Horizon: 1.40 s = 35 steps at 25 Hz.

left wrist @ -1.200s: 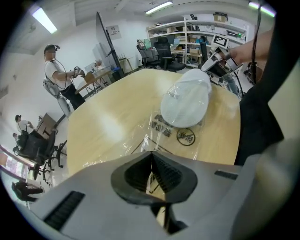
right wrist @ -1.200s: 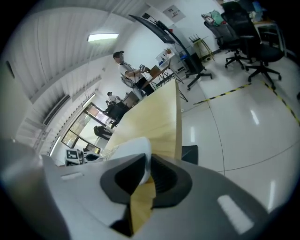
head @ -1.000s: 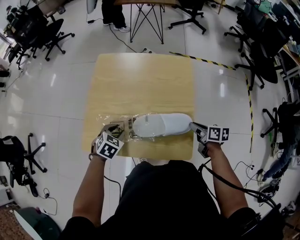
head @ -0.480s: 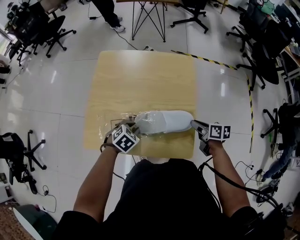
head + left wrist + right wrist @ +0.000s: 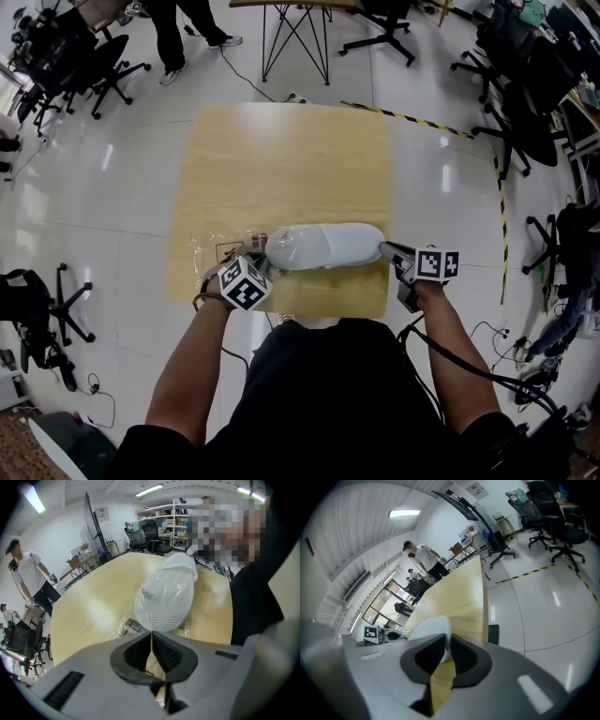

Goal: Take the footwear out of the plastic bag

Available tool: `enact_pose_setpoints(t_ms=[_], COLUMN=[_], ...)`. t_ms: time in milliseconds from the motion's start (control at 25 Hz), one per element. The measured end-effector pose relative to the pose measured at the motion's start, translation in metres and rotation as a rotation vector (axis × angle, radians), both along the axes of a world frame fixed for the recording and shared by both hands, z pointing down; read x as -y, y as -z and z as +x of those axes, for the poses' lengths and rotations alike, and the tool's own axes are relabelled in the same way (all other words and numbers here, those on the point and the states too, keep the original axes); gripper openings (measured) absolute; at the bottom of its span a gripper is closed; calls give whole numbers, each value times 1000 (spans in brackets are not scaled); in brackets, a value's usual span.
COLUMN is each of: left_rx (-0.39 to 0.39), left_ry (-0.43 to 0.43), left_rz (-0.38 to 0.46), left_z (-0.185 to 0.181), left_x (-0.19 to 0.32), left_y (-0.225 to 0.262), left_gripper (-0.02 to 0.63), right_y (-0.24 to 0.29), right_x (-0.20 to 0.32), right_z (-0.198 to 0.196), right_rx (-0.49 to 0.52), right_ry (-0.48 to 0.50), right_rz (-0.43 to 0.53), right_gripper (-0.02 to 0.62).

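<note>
Head view looks steeply down on a light wooden table (image 5: 281,159) standing on a glossy white floor, with office chairs around the room's edges. A white slipper (image 5: 323,246) lies lengthwise near the table's near edge, and its left end sits under the shiny film of a clear plastic bag (image 5: 217,251) that spreads crumpled to the left of it. The left gripper (image 5: 258,265) points down at that bagged end of the slipper. Its jaws have just been closing, and in the left gripper view their tips meet in a thin line right at the bag's film, just below the slipper's herringbone sole. Whether any film is caught between them cannot be made out. The right gripper (image 5: 384,249) reaches in from the other side to the slipper's right end. In the right gripper view its jaws stand a little apart and pinch the white edge of the slipper between the pads.
</note>
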State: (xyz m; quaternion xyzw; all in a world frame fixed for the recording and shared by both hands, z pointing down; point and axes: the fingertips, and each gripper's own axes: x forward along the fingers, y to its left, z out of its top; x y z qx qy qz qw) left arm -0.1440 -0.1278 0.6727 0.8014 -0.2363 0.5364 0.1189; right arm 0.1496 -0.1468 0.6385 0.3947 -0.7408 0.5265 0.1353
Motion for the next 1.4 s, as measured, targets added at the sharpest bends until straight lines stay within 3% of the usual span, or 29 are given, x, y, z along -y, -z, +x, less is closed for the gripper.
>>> enact_pose_setpoints(t_ms=[200, 600, 720, 960, 1160, 1400], left_rx=[98, 259, 252, 120, -2, -45], left_ry=[49, 332, 408, 378, 352, 285], left_rz=[18, 56, 94, 155, 107, 40], left_z=[-40, -159, -173, -109, -33, 35], left_x=[8, 44, 65, 116, 137, 152], left_y=[-6, -4, 8, 31, 34, 25], left_gripper=[8, 8, 8, 8, 8, 8], right_y=[-2, -7, -10, -11, -9, -13], right_x=[1, -11, -15, -18, -22, -21], right_z=[6, 5, 5, -2, -18, -31], right_rx=[-10, -84, -91, -104, -83, -120], right_ry=[-7, 99, 134, 165, 148, 151], right_rz=[-7, 5, 4, -2, -7, -2], right_gripper=[41, 44, 44, 44, 44, 48])
